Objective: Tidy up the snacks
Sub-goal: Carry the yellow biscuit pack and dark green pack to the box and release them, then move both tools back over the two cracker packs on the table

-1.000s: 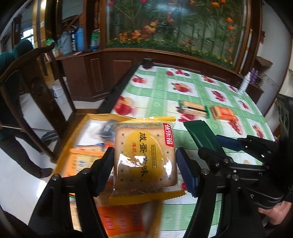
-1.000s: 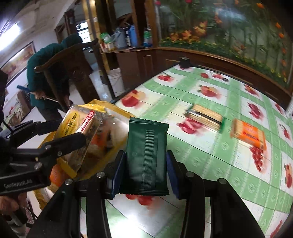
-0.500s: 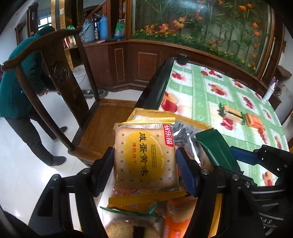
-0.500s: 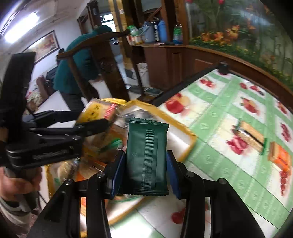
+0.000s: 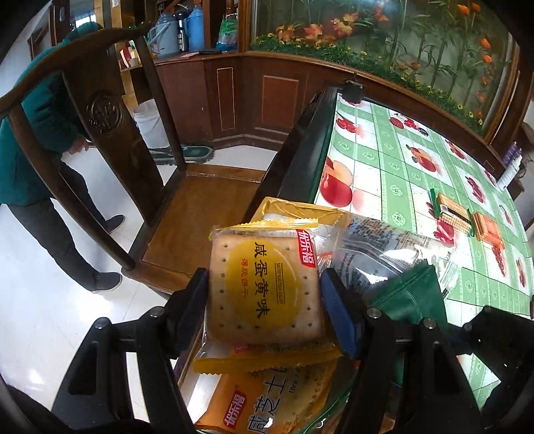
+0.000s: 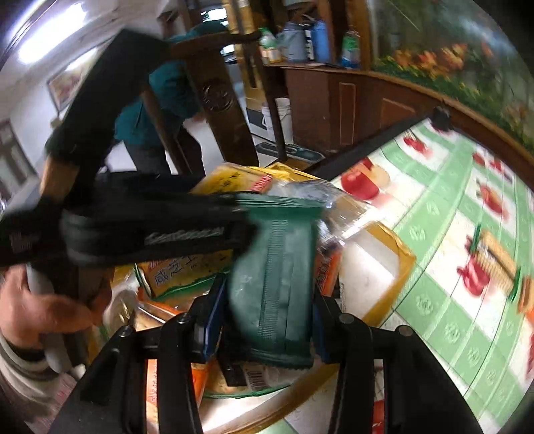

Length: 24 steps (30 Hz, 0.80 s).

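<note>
Brimming yellow tray (image 5: 297, 208) of snack packets (image 5: 267, 407); left hand-held gripper (image 5: 267, 300) clamping cracker pack (image 5: 267, 283), right hand-held gripper (image 6: 267, 320) loosening around green packet (image 6: 273, 283).

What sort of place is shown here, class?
Probably a home dining room: a table under a fruit-print cloth, a carved wooden chair beside it, and thermos flasks on a wooden sideboard.

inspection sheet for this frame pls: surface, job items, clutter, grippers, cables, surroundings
Surface: tablecloth, green checks with fruit prints.
Job's things: yellow tray of snack packs at the table edge; cracker pack; green pack; two biscuit packs left out on the cloth.
Clutter: nothing seen.
Grippers: left gripper shut on cracker pack; right gripper shut on green pack, both over the tray.
Cables: nothing seen.
Surroundings: wooden chair, person in green, white bucket.
</note>
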Each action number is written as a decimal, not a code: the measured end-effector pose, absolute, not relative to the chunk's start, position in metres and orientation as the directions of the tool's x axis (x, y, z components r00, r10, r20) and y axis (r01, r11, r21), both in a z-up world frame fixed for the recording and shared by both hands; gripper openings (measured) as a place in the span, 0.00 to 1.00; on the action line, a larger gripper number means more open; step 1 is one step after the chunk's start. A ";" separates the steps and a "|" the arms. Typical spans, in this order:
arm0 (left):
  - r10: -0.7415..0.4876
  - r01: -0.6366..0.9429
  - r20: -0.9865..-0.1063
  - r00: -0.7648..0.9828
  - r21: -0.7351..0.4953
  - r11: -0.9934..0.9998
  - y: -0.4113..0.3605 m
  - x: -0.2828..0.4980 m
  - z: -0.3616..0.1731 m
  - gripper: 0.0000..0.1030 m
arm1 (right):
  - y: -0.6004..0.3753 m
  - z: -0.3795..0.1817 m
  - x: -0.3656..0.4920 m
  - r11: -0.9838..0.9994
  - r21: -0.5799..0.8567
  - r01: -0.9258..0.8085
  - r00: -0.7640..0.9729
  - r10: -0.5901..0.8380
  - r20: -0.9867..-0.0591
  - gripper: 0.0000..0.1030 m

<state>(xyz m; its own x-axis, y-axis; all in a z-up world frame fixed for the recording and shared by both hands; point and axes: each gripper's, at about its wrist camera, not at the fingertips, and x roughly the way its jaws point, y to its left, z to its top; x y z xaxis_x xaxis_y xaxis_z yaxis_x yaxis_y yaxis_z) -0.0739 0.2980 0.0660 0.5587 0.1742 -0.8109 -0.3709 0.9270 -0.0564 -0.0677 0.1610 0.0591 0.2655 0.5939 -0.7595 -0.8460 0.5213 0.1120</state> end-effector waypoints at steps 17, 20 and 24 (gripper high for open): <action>0.189 -0.326 -0.734 0.652 -0.047 0.944 0.267 -0.101 0.110 0.81 | 0.096 0.075 -0.047 0.597 0.279 -0.753 0.267 0.664 -0.699 0.71; 0.222 -0.321 -0.710 0.668 -0.005 0.947 0.251 -0.102 0.117 0.84 | 0.082 0.079 -0.047 0.603 0.295 -0.741 0.278 0.676 -0.683 0.71; 0.213 -0.277 -0.701 0.680 0.022 0.961 0.222 -0.098 0.119 0.85 | 0.065 0.085 -0.045 0.625 0.290 -0.724 0.315 0.674 -0.668 0.71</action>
<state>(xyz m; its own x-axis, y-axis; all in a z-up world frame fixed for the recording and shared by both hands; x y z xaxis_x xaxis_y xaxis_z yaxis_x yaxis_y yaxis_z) -0.0981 0.2218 0.1194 0.6804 0.2128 -0.7012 -0.2773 0.9605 0.0224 -0.0454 0.0654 0.0851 0.3150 0.6744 -0.6679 -0.7244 0.6254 0.2899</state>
